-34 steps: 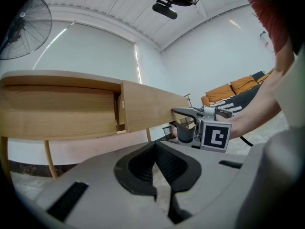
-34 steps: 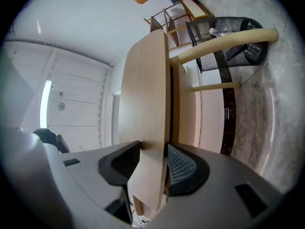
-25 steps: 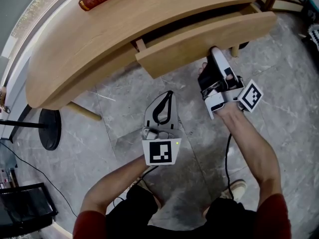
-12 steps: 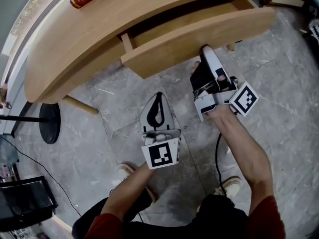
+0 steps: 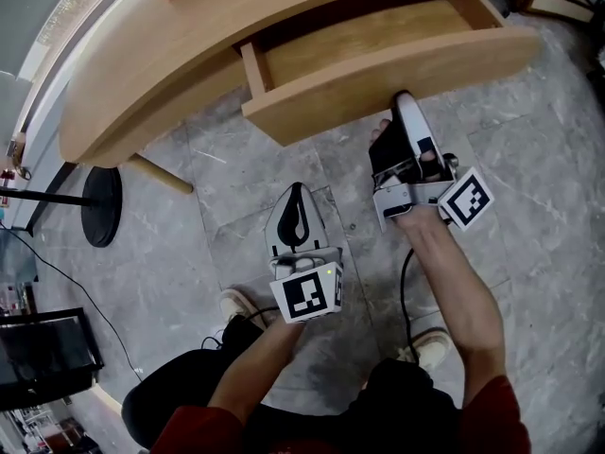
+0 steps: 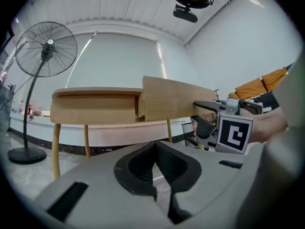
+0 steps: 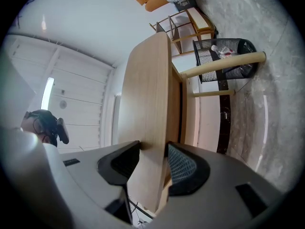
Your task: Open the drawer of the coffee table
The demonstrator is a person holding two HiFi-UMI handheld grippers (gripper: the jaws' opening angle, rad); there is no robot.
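The coffee table [image 5: 142, 83] spans the top of my head view. A floor fan base [image 5: 102, 206] stands near its left leg. The drawer [image 5: 369, 36] is pulled out from under the tabletop, with its inside exposed. My right gripper [image 5: 404, 104] is clamped on the drawer's front panel [image 7: 147, 104], one pad on each face. My left gripper [image 5: 296, 189] hangs over the floor, well apart from the drawer, its jaws closed tip to tip on nothing.

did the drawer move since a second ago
Yes. The drawer has slid further out from under the tabletop, toward the person; more of its inside shows. The right gripper is clamped on its front.
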